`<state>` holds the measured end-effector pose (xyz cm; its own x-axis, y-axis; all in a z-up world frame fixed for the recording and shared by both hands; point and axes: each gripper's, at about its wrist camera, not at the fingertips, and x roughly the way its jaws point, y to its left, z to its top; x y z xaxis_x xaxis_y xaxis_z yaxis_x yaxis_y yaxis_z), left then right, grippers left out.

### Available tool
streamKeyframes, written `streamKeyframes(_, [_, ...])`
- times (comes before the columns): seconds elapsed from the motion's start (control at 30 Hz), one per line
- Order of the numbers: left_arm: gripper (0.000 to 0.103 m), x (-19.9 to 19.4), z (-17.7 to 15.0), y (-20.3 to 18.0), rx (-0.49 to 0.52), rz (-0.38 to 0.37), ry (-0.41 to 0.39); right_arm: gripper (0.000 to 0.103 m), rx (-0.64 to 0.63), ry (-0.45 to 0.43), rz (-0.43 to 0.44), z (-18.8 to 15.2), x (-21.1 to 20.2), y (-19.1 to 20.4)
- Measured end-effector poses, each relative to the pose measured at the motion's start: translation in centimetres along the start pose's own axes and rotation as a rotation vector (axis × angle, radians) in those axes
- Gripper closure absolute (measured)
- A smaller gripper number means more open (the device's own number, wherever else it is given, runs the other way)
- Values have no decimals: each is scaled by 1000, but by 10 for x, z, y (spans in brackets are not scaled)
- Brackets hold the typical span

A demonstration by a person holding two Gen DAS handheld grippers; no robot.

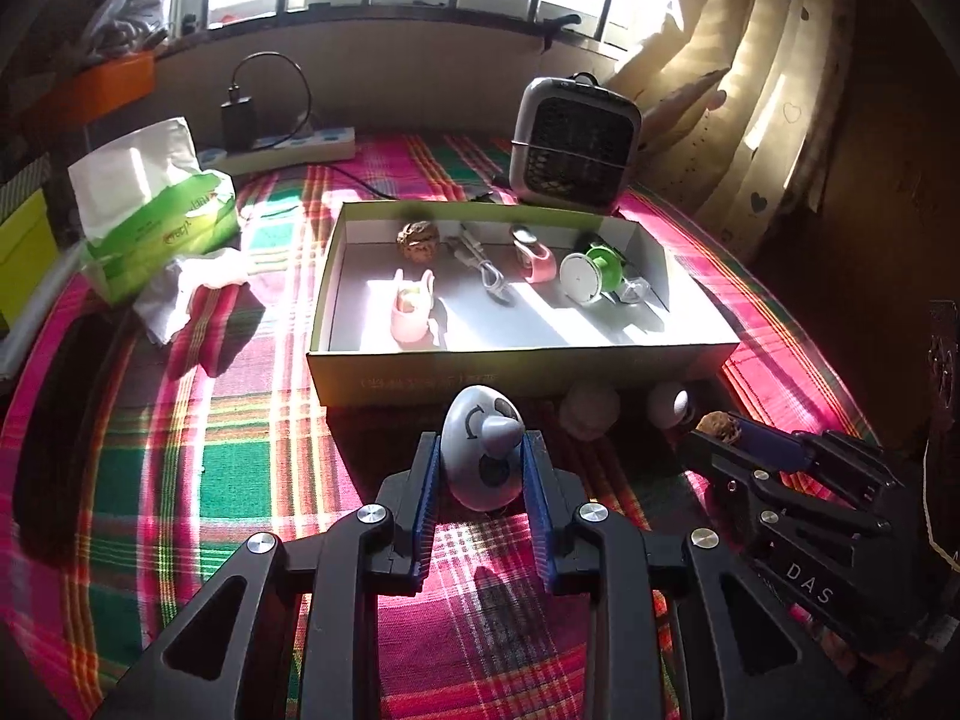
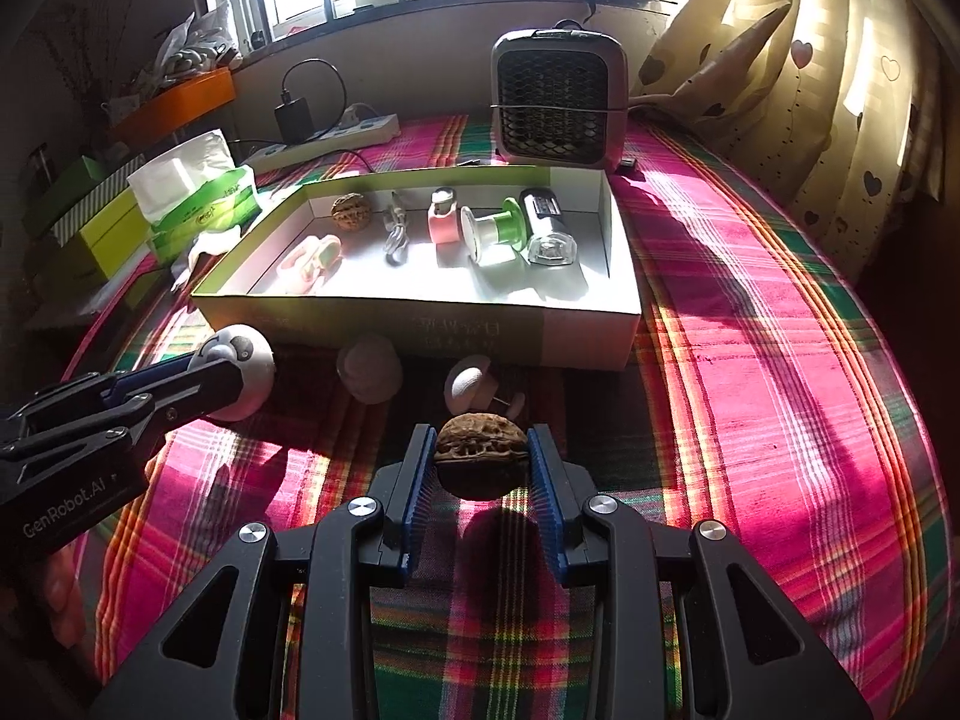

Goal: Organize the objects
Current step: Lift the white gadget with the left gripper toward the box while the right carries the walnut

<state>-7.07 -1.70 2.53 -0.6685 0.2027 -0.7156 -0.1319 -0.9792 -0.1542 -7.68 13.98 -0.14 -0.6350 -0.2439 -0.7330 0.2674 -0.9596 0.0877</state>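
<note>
The left gripper [image 1: 480, 462] clamps a white egg-shaped toy [image 1: 480, 456] at lower centre of its frame, just before the open box [image 1: 522, 369]. The right gripper [image 2: 482, 462] grips a walnut [image 2: 480, 462] — lower centre too.

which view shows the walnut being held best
The right wrist view: the held walnut sits centred between the right gripper jaws, its ridged shell lit. The left wrist view shows only a small, partly hidden piece of it at the right edge.
</note>
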Motion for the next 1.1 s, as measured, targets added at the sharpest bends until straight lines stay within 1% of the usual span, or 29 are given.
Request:
streamKeyframes(0.2, [79, -7, 7, -2, 11, 6, -16, 71, 3, -49, 47, 8, -11, 2])
streamKeyframes(0.47, [79, -15, 18, -5, 24, 3, -41, 71, -20, -86, 58, 23, -16, 5])
streamKeyframes(0.8, [79, -10, 34, 2, 17, 10, -47, 71, -48, -93, 76, 43, -13, 6])
streamKeyframes(1.1, [79, -4, 51, 18, -12, 9, -44, 71, -70, -89, 95, 68, -6, 7])
